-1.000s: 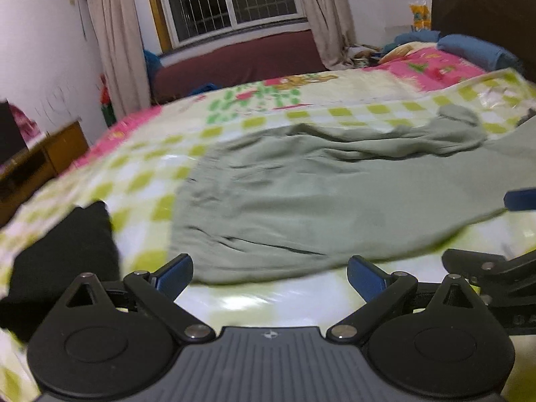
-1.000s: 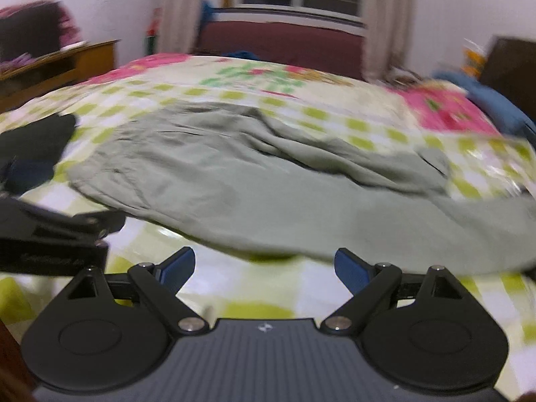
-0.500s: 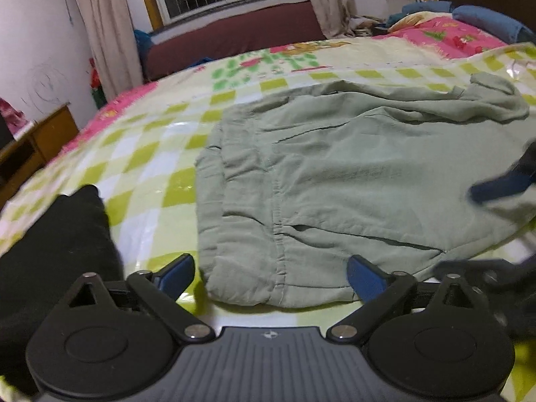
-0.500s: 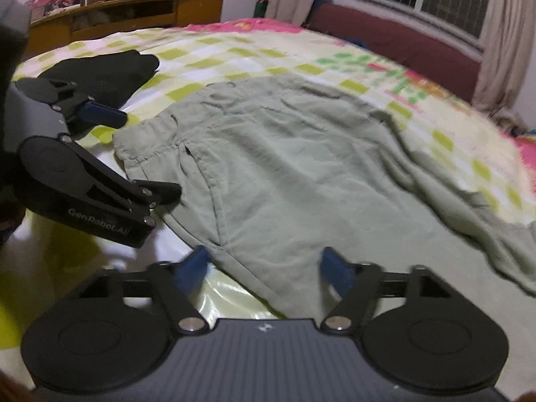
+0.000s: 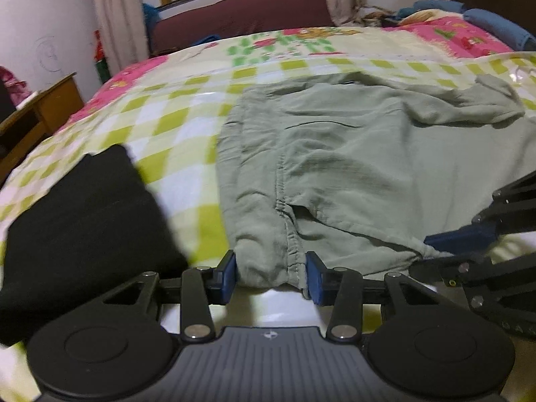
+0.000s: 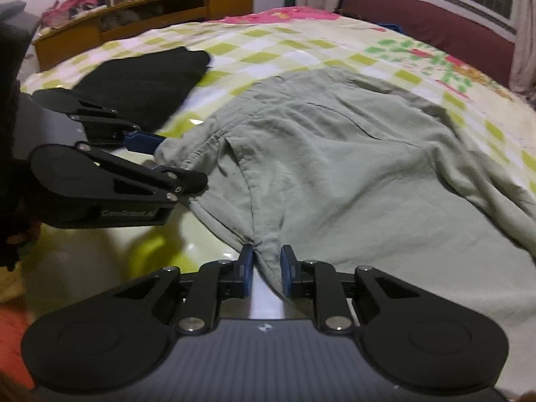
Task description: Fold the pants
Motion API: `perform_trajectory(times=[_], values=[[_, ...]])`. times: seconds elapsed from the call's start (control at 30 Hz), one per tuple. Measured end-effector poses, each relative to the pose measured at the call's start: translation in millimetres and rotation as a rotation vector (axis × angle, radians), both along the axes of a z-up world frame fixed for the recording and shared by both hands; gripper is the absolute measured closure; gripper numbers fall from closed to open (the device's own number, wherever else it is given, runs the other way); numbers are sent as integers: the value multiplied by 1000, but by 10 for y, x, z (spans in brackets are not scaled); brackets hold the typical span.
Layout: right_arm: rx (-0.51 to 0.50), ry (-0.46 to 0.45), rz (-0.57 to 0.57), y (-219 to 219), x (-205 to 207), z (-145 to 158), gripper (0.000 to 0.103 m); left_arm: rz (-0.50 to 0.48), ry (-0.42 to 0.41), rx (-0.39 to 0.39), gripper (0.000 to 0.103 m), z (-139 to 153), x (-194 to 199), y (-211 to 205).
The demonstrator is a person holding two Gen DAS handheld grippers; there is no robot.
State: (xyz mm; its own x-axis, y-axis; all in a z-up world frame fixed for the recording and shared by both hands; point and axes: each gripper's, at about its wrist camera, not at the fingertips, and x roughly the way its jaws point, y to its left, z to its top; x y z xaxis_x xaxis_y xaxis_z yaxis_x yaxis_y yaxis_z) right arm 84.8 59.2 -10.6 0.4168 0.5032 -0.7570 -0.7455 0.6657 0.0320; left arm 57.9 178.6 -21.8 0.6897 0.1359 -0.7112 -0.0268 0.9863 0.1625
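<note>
Grey-green pants (image 5: 351,167) lie spread on a checked bed sheet (image 5: 167,127), waistband toward me. My left gripper (image 5: 271,276) is at the near waistband corner. Its jaws are closing, with bunched fabric filling the gap and touching both blue pads. In the right wrist view the pants (image 6: 335,167) run away to the right. There my right gripper (image 6: 267,269) is closing on the near side edge, and creases gather to a pinch between its pads. The left gripper (image 6: 150,154) shows at the left, and the right gripper (image 5: 435,254) at the left view's right edge.
A black garment (image 5: 83,207) lies on the sheet left of the pants, close to the left gripper. Wooden furniture (image 6: 150,10) stands beyond the bed's left side, and a maroon sofa (image 5: 241,16) under the window. A blue pillow (image 5: 495,26) lies far right.
Both grippers came forward and down to the pants' near edge. Their jaws went from wide apart over bare sheet to narrowed on the fabric. The right one also rolled and swung left.
</note>
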Motion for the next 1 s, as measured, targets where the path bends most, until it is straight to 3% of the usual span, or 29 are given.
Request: perform_trajectory(times=[0.1,0.17,0.33,0.47,0.63,0.77,0.83,1.0], values=[[36,22,37,126,-131,17,80,29,11,78,41,38,-144,75],[57,35,52,161,-191,43,68,39,11,93,41,83,-221,94],[133,30,-69,-307,-148,259,65,41,-23,136,41,248,-324,-65],[144,12,-330,-1257,24,360,60,-36,-75,170,41,364,-272,-403],[109,1,-781,-2757,217,302,59,-208,-98,114,41,369,-20,-1112],[191,19,-1117,-3815,256,271,57,-370,-76,68,41,266,256,-1813],[233,17,-1218,-4181,321,245,54,-437,-62,52,41,220,369,-2128],[372,27,-1329,-4665,583,99,44,-532,-33,45,41,142,485,-2695]])
